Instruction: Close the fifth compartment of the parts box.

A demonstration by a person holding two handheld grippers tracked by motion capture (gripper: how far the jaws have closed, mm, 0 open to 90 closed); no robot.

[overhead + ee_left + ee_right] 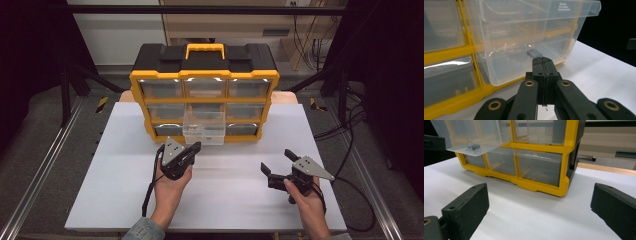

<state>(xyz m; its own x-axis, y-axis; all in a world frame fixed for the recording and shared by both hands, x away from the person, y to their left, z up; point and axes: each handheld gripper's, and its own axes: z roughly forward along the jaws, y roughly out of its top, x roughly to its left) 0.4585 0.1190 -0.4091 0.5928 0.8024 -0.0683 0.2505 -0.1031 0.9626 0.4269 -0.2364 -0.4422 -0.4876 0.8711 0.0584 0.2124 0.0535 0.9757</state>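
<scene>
A yellow and black organiser (205, 75) with clear drawers stands at the back of the white board. Its middle drawer (204, 131) of the middle row is pulled out and sticks forward over the bottom row. Inside that drawer (524, 42) lies a small dark grey piece (534, 53). My left gripper (196, 147) sits just in front of the drawer, a little left of it. Its jaws are shut with nothing between them, and its tip (542, 60) points at the drawer's lower front. My right gripper (276, 160) rests farther right, open and empty, facing the organiser's right corner (564, 185).
The white board (125, 190) lies on a wooden table whose edge (606, 168) shows behind the organiser's right side. Cables (350, 145) trail over the floor at the right. Dark frame rails (45, 165) run along both sides.
</scene>
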